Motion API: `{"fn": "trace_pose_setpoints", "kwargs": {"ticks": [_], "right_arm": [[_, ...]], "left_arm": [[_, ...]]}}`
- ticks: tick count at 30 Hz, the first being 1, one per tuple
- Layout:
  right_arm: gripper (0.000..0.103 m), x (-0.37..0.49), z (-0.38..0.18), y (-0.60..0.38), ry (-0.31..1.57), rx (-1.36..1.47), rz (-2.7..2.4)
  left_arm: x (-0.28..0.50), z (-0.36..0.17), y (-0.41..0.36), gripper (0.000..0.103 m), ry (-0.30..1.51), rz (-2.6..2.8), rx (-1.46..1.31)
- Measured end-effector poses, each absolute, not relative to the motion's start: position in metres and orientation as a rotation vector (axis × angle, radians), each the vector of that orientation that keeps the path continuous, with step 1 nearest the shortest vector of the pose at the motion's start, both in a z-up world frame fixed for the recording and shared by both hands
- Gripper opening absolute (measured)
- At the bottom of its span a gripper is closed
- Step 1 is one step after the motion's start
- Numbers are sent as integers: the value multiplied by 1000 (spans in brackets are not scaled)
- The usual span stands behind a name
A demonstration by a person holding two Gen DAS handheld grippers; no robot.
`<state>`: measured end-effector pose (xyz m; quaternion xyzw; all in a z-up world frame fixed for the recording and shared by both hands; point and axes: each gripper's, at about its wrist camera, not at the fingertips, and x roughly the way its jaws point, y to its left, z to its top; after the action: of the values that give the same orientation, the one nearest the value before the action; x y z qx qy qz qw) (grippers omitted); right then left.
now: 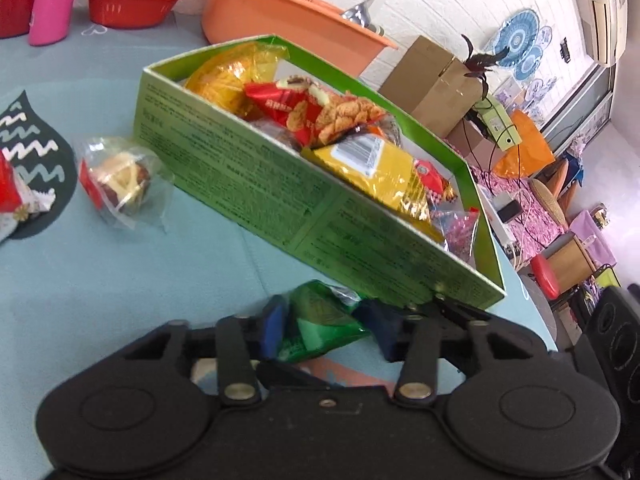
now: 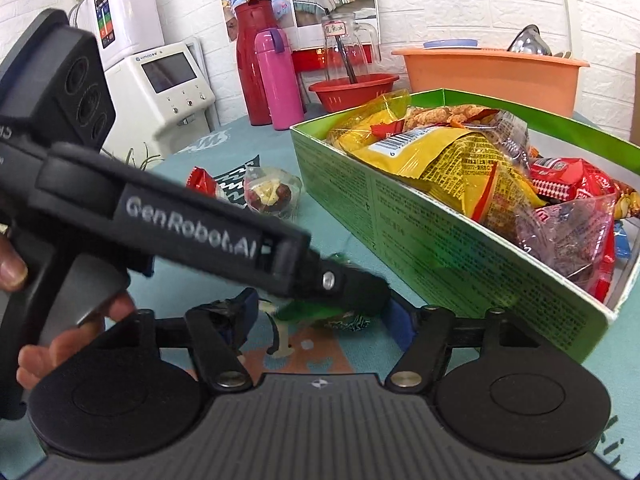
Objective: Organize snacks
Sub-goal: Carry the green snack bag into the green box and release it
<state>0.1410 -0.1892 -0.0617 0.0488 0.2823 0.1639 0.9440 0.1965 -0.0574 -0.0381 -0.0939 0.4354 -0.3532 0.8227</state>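
Observation:
A green cardboard box (image 1: 256,184) full of snack packets stands on the blue tablecloth; it also shows in the right wrist view (image 2: 420,236). My left gripper (image 1: 326,330) is shut on a green snack packet (image 1: 320,320) just in front of the box's near wall. In the right wrist view the left gripper (image 2: 352,292) crosses the frame and holds that green packet (image 2: 320,314) low over the cloth. My right gripper (image 2: 320,316) is open, its blue pads on either side of the left gripper's tip. A clear-wrapped snack (image 1: 120,180) lies left of the box.
A red packet (image 2: 202,182) and the clear-wrapped snack (image 2: 272,194) lie on the cloth beyond the grippers. An orange tub (image 2: 492,76), a red basin (image 2: 352,90), a pink bottle (image 2: 278,80) and a red flask (image 2: 252,68) stand at the back. The table edge is at the right (image 1: 536,304).

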Motion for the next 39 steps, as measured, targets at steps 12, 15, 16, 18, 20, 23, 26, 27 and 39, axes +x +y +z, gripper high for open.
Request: {"fn": "trace_pose_setpoints", "kwargs": {"ticks": [12, 15, 16, 18, 20, 23, 26, 27, 39], "right_arm": [[75, 101, -30, -201, 423, 46, 295], [74, 97, -13, -212, 362, 38, 270], [74, 96, -8, -216, 345, 34, 261], [73, 98, -2, -226, 321, 38, 244], [72, 103, 4, -237, 304, 39, 224], [72, 112, 9, -251, 289, 39, 198], [71, 121, 10, -265, 283, 48, 180], [71, 122, 10, -268, 281, 45, 171], [103, 130, -33, -286, 342, 29, 67]], "left_arm": [[161, 12, -71, 90, 779, -790, -148], [160, 32, -85, 90, 725, -824, -130], [161, 38, -90, 90, 711, -835, -125], [165, 46, -101, 90, 693, -854, -113], [170, 51, -114, 90, 679, -874, -107], [181, 54, -131, 90, 665, -904, -98], [193, 53, -145, 90, 670, -924, -104], [197, 52, -149, 90, 675, -929, -107], [203, 25, -157, 103, 630, -772, -38]]}}
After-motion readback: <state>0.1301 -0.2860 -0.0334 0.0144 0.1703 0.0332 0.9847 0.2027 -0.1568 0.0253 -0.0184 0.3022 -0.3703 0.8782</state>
